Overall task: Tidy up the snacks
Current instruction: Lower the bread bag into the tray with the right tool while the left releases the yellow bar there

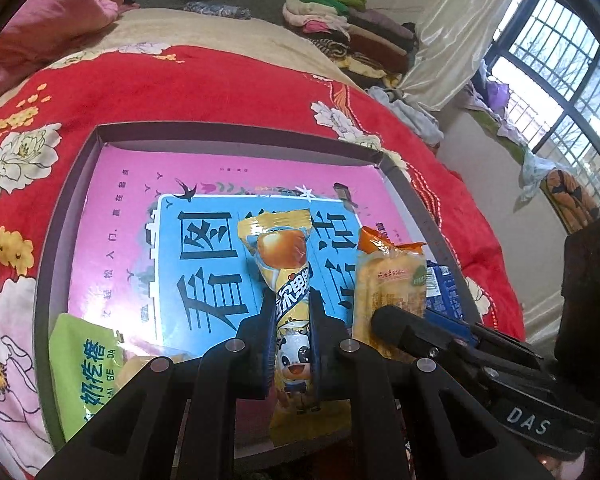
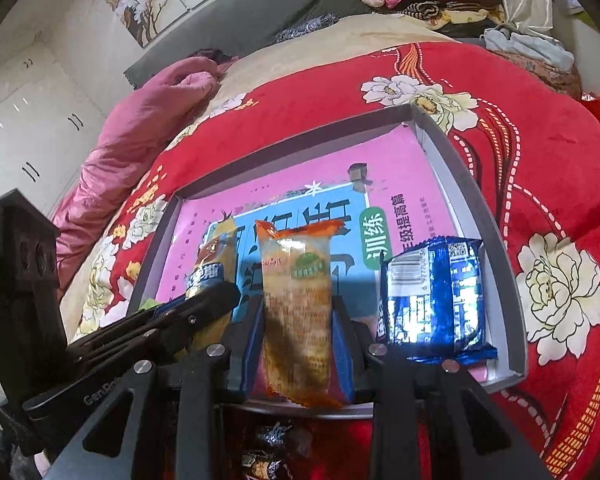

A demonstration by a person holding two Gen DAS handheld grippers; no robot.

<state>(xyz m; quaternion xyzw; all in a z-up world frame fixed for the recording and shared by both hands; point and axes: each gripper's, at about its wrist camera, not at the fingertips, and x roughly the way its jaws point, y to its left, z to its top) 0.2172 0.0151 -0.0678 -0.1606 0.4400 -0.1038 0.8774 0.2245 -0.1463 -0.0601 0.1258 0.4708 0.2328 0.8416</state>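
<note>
A shallow grey box (image 1: 236, 130) (image 2: 476, 200) lies on the red flowered bedspread, with a pink and blue book flat on its floor. My left gripper (image 1: 293, 312) is shut on a yellow snack packet with a cartoon cow (image 1: 288, 272), held over the box. To its right my right gripper (image 2: 298, 312) is shut on an orange-ended cake packet (image 2: 296, 300) (image 1: 388, 280). A blue packet (image 2: 432, 300) lies in the box's right corner. A green packet (image 1: 88, 360) lies at the box's near left.
The red bedspread (image 1: 220, 80) surrounds the box. A pink quilt (image 2: 140, 120) lies bunched at the far left. Folded clothes (image 1: 352, 28) are stacked beyond the bed. Dark wrapped sweets (image 2: 272, 448) lie on the spread in front of the box. A barred window (image 1: 560, 60) is at right.
</note>
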